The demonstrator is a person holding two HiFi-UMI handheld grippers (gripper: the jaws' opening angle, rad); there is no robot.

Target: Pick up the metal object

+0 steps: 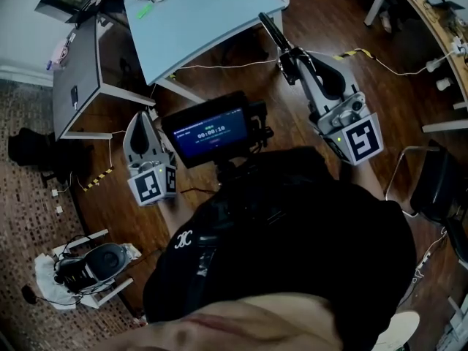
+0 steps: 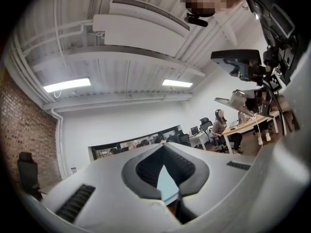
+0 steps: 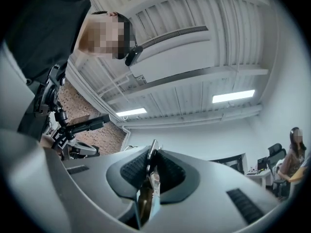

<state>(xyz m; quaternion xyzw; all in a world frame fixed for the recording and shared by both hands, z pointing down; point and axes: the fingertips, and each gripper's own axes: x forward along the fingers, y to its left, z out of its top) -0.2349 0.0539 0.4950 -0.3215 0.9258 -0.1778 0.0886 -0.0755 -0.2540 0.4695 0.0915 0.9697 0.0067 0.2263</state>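
The metal object [image 3: 149,186] is a thin, flat shiny piece standing on edge between the ribbed pads of my right gripper [image 3: 152,153], which is shut on it. In the head view the right gripper [image 1: 290,55] is held up over the wooden floor, and the metal object's dark end [image 1: 270,29] sticks out beyond the fingertips toward the pale blue table [image 1: 212,9]. My left gripper [image 1: 144,121] hangs lower at the left. Its jaws meet at the tips [image 2: 163,146] and nothing is between them. Both gripper views look up at the ceiling.
A small screen [image 1: 212,131] is mounted in front of the person's chest between the grippers. A grey table [image 1: 77,72] stands at the far left. A headset on a white stand [image 1: 91,265] sits on the floor. Cables [image 1: 219,66] run across the wood. People sit at desks [image 2: 228,130].
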